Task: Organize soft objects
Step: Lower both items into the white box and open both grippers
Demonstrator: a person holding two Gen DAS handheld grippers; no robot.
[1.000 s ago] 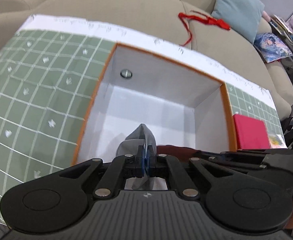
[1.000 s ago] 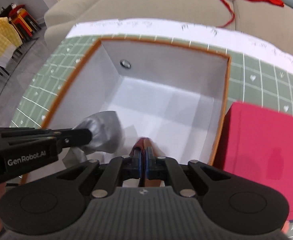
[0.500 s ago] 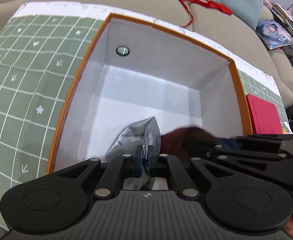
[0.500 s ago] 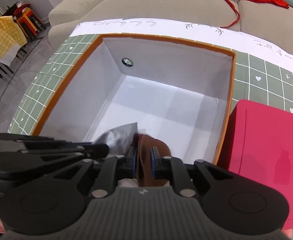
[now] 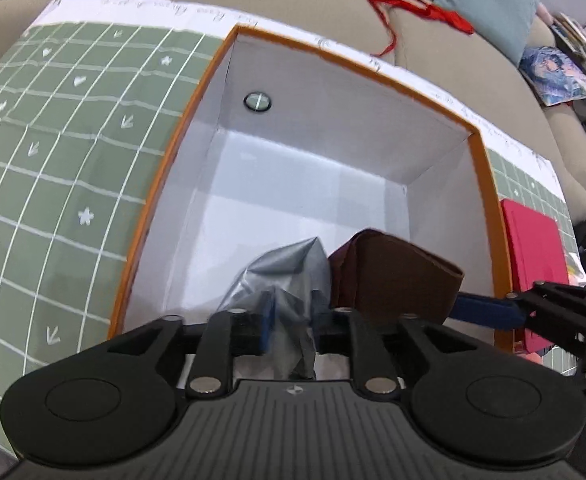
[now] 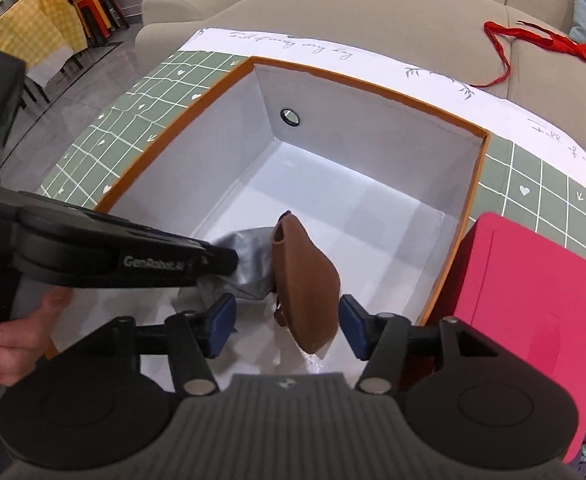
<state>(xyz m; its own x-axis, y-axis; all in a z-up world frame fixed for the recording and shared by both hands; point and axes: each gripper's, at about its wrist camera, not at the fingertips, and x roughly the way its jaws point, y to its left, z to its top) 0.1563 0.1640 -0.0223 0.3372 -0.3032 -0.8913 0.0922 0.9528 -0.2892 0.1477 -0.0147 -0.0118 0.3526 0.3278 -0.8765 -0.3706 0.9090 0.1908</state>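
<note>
Both claws hang over the orange box (image 6: 477, 184), near end. Right gripper (image 6: 287, 326) is spread wide, the brown pouch (image 6: 307, 280) loose between its fingers. Left gripper (image 5: 291, 322) is parted around the silver pouch (image 5: 281, 276), beside it.

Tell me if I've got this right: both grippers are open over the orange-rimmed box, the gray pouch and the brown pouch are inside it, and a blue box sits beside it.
Almost. The box beside the orange-rimmed box is red, not blue, as the right wrist view shows. The rest holds: left gripper and right gripper are open, gray pouch and brown pouch inside.
</note>
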